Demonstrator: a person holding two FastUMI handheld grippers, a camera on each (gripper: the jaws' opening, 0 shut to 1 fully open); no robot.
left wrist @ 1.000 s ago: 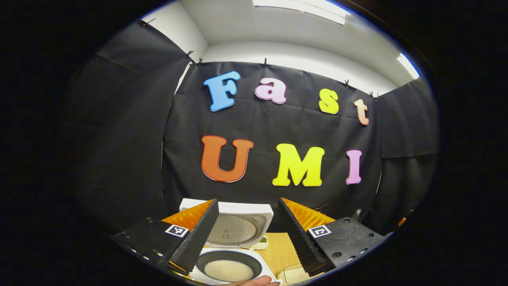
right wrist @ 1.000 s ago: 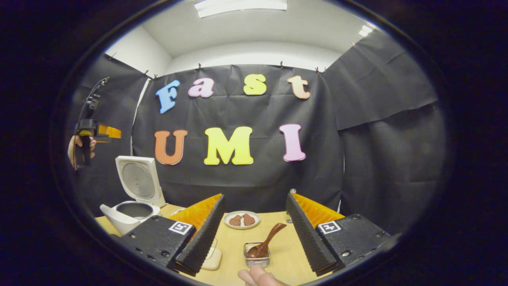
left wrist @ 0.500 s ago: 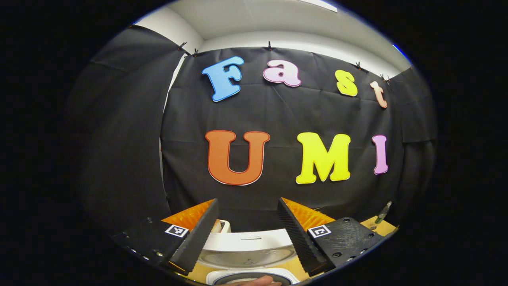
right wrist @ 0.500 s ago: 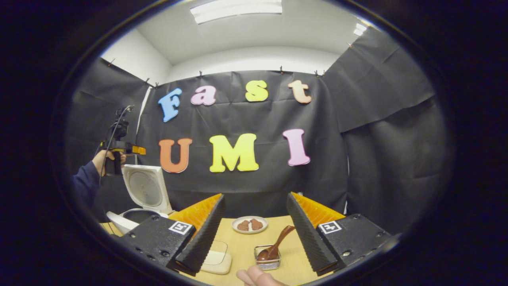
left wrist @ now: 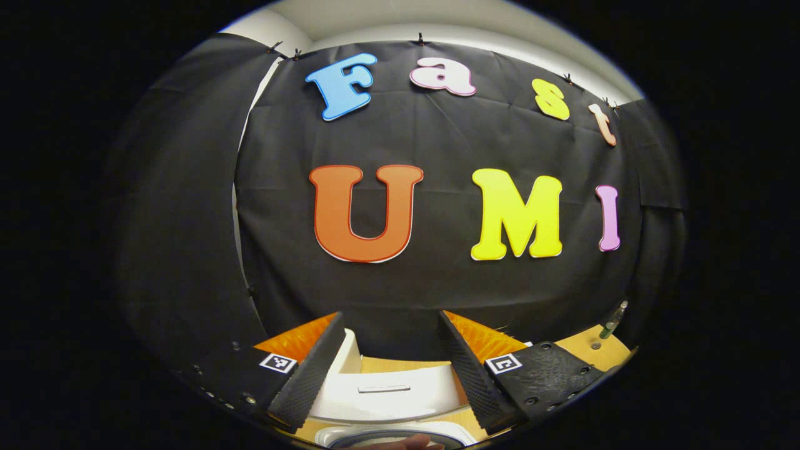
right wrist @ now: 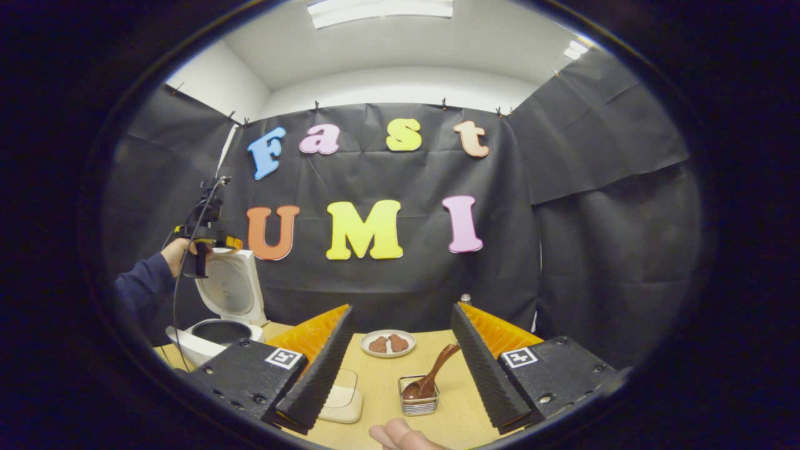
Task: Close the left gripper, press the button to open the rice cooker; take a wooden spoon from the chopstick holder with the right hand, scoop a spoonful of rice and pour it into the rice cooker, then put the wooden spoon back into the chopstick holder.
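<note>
Right hand-held gripper [right wrist: 400,381], fingers apart, has drifted little; the wooden spoon [right wrist: 431,375] leans in the chopstick holder [right wrist: 419,403] on the desk [right wrist: 381,375], seemingly returned. Farther left, the left hand-held gripper [left wrist: 390,375], also spread, has advanced over the open rice cooker [left wrist: 387,394], its pot now cut off.

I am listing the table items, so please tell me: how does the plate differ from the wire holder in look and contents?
The plate is round, flat and pale, while the holder is a small square wire basket. The plate carries two brown pieces lying flat; the holder carries a wooden spoon that leans out toward the right. The plate lies farther back, the holder nearer the right gripper. Both stand on the wooden table.
</note>
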